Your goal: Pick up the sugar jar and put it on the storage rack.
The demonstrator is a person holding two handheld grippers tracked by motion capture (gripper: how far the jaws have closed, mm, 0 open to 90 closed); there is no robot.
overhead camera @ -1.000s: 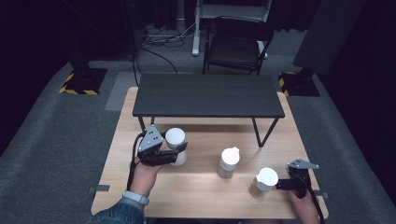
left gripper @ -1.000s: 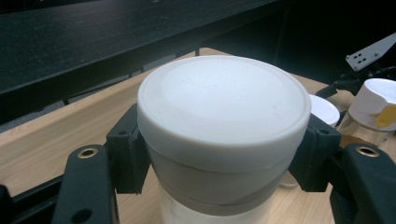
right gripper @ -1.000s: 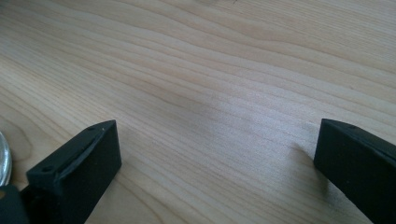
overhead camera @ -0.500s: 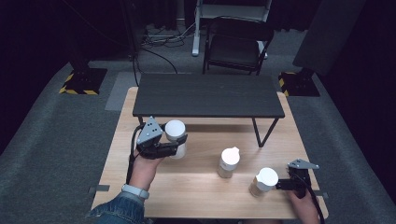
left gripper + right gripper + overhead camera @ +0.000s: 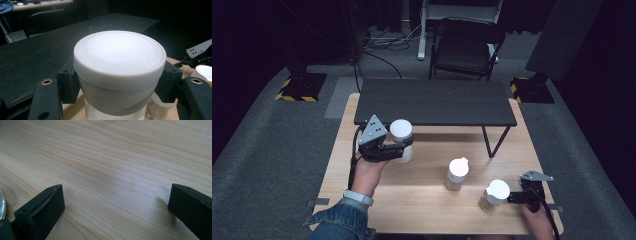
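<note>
The white-lidded jar [image 5: 401, 140] stands upright, long axis vertical and lid up, clamped between the jaws of the left gripper [image 5: 388, 148] in front of the black shelf [image 5: 434, 101], above the wooden table [image 5: 422, 210]. In the left gripper view the pads press the jar [image 5: 120, 72] just under its lid; its base is cut off. The left hand [image 5: 369, 172] reaches forward, wrist level. The right gripper [image 5: 515, 197] rests near the table's right edge, jaws wide apart over bare wood, just beside a second jar [image 5: 494, 195].
</note>
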